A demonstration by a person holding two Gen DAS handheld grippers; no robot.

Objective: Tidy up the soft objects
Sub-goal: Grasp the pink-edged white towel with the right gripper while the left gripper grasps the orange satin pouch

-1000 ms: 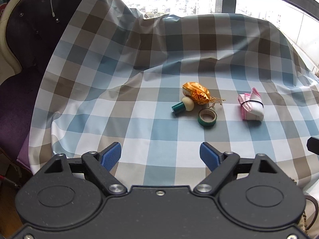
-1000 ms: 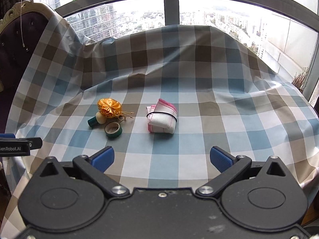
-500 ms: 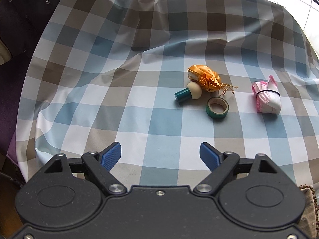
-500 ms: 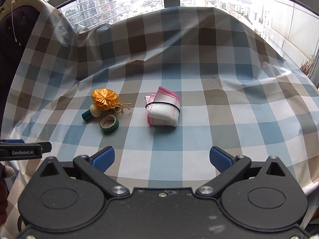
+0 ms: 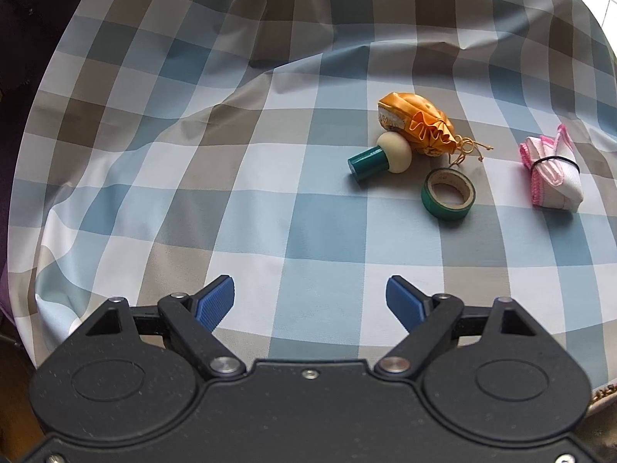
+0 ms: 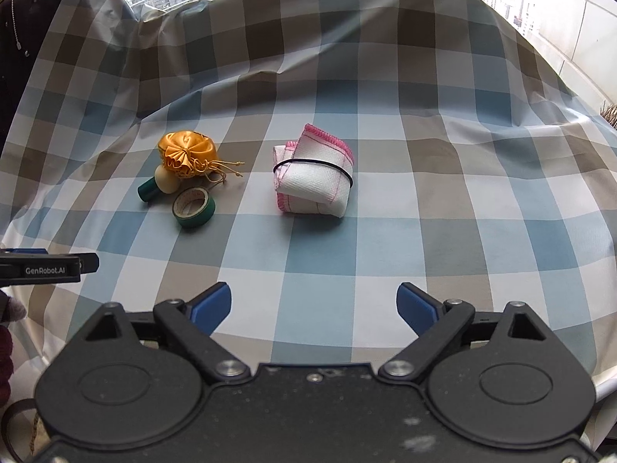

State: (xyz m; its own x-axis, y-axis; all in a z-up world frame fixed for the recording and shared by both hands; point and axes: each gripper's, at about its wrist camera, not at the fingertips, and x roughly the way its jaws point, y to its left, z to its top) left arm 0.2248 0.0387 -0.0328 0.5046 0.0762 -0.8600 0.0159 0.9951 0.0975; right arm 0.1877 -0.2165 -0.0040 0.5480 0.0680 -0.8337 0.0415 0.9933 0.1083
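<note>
Both claws have descended toward the checked counter [image 6: 385,254] since the earlier frame. Left claw [image 5: 310,301] stands apart and empty; right claw [image 6: 314,305] is closing with nothing between its pads. Folded pink-edged cloth [image 6: 314,177] lies at 12 o'clock from the right claw, orange pouch [image 6: 187,154] at 10 o'clock.

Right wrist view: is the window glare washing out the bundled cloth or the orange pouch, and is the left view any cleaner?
Right wrist view: blown-out window along the top edge only; cloth and pouch are sharp, with soft shadows. Left wrist view: a sliver of glare at the top right corner, pouch is crisp; the checks bow with fisheye in both.
</note>
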